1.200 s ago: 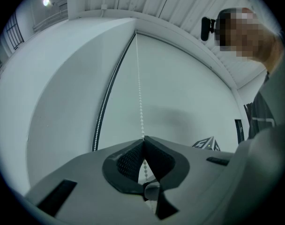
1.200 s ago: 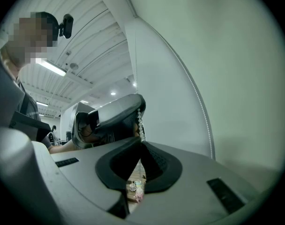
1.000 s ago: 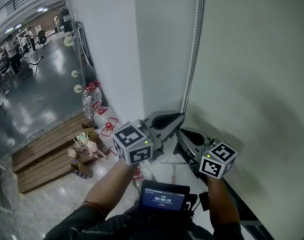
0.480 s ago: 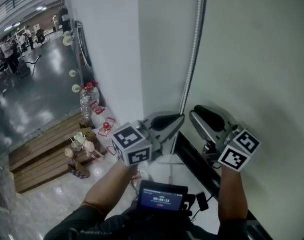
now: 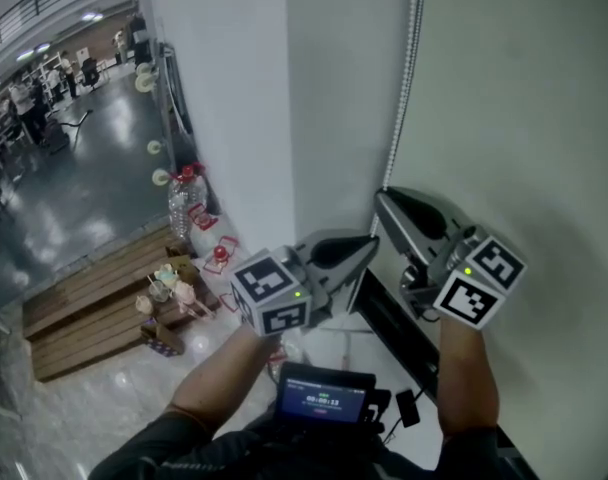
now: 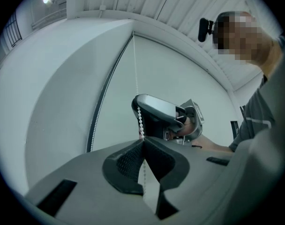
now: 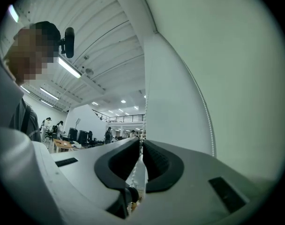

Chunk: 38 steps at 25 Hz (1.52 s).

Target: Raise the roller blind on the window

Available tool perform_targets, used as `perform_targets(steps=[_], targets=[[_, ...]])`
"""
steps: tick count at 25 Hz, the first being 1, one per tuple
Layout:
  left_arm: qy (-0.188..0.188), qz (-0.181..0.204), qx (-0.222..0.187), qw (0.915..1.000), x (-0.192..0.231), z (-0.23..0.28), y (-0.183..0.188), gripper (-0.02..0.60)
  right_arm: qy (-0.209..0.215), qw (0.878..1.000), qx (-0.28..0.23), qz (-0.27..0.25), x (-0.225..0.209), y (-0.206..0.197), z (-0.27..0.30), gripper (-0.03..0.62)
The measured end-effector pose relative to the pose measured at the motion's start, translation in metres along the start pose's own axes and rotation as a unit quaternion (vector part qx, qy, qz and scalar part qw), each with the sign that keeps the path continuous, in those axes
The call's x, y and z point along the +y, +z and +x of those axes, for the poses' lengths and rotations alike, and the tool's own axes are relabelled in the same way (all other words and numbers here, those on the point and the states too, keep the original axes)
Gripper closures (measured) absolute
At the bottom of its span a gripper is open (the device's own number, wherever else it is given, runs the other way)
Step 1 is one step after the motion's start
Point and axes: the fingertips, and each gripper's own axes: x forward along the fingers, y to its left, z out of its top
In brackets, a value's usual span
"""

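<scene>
The pale roller blind (image 5: 524,118) (image 6: 180,74) fills the right of the head view. A bead chain (image 5: 404,98) (image 6: 137,88) (image 7: 145,123) hangs along its left edge. My left gripper (image 5: 369,253) (image 6: 142,142) is shut on the chain, which runs up out of its tips. Just above it on the same chain is my right gripper (image 5: 384,203) (image 6: 137,108) (image 7: 141,146). Its jaws have just been closing, and a narrow slit remains between them with the chain in it.
A white wall column (image 5: 234,98) stands left of the blind. A dark sill (image 5: 394,328) runs below the grippers. Far below to the left lie wooden pallets (image 5: 94,308), water bottles (image 5: 182,203) and small items. A screen device (image 5: 324,398) sits at my chest.
My right gripper rose from beside and below the left gripper to above it, opening wide on the way and then narrowing round the chain. The left gripper held still.
</scene>
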Motion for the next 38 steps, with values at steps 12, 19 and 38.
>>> perform_targets(steps=[12, 19, 38], targets=[[0.0, 0.003, -0.007, 1.0, 0.009, -0.003, -0.005, 0.584, 0.011, 1.0, -0.009, 0.027, -0.001, -0.007, 0.005, 0.592], [-0.003, -0.013, 0.005, 0.9999, 0.009, 0.003, -0.018, 0.583, 0.003, 1.0, 0.003, 0.028, -0.007, -0.019, 0.0, 0.592], [0.009, -0.046, 0.054, 0.9975, 0.001, -0.001, -0.078, 0.583, -0.013, 0.997, 0.036, 0.071, -0.009, -0.073, -0.023, 0.592]])
